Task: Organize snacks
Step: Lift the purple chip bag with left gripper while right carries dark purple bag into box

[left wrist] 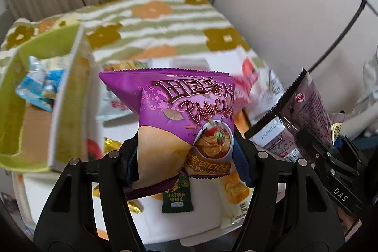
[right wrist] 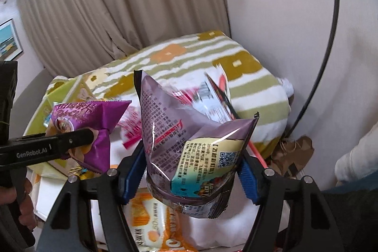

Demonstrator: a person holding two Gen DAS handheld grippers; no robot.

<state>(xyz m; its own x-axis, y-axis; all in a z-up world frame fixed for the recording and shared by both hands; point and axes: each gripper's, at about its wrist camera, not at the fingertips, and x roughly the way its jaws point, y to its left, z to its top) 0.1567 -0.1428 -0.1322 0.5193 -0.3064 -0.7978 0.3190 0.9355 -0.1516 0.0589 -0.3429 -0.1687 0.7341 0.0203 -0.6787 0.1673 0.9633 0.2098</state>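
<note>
My left gripper is shut on a purple potato chips bag and holds it up above the table; the bag also shows in the right wrist view, pinched by the left gripper. My right gripper is shut on a mauve snack bag and holds it in the air; that bag shows at the right of the left wrist view. A green cardboard box with blue packets inside stands at the left.
Loose snacks lie on the white table: a dark green sachet, a gold wrapper, an orange-and-white pack and red-and-white bags. A striped floral cushion and beige curtain are behind.
</note>
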